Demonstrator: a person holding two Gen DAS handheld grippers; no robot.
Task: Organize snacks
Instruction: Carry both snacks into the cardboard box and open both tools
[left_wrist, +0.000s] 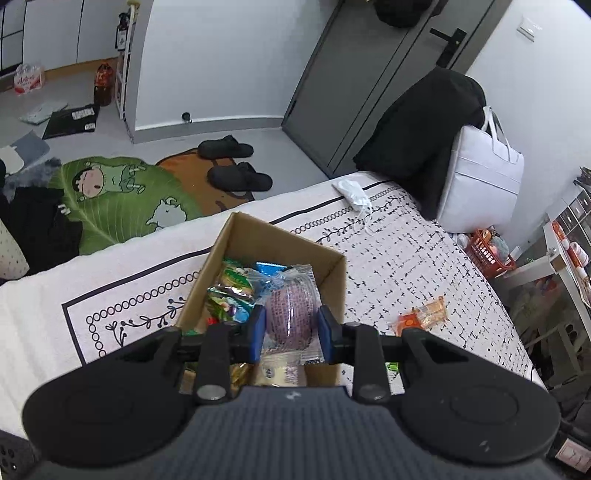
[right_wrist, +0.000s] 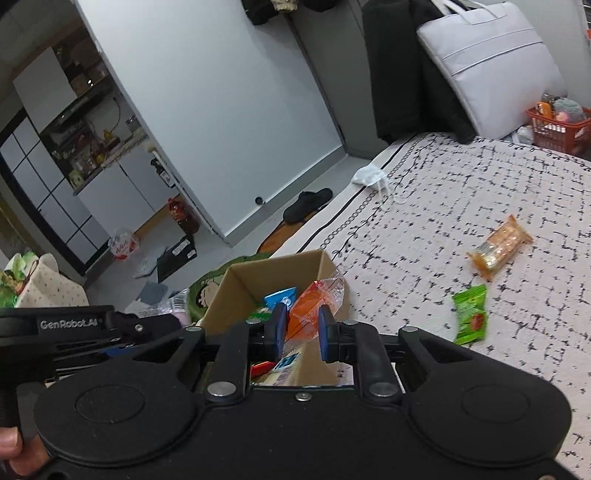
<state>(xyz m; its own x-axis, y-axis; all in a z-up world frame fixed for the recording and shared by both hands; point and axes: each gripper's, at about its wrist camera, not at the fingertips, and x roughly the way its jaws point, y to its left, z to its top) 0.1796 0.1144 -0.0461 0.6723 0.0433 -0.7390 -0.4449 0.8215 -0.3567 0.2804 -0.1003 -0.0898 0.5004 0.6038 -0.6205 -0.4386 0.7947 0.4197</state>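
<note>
Plainly, both tongs pinch light, crinkly, slippery packets over the box (left_wrist: 332, 273): left gripper (left_wrist: 290, 332) the purple bun (left_wrist: 291, 314), right gripper (right_wrist: 301, 330) the orange snack (right_wrist: 308, 314), best squeezed midway.

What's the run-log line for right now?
left tongs: purple snack over box | right tongs: orange snack | bed: two left

Snack-filled cardboard box (left_wrist: 334, 280) on the bed; orange packet (right_wrist: 498, 246) and green packet (right_wrist: 470, 316) lie loose beside it.

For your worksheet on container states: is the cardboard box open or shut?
Open: the cardboard box has no lid over it, and snack packets show inside.
</note>
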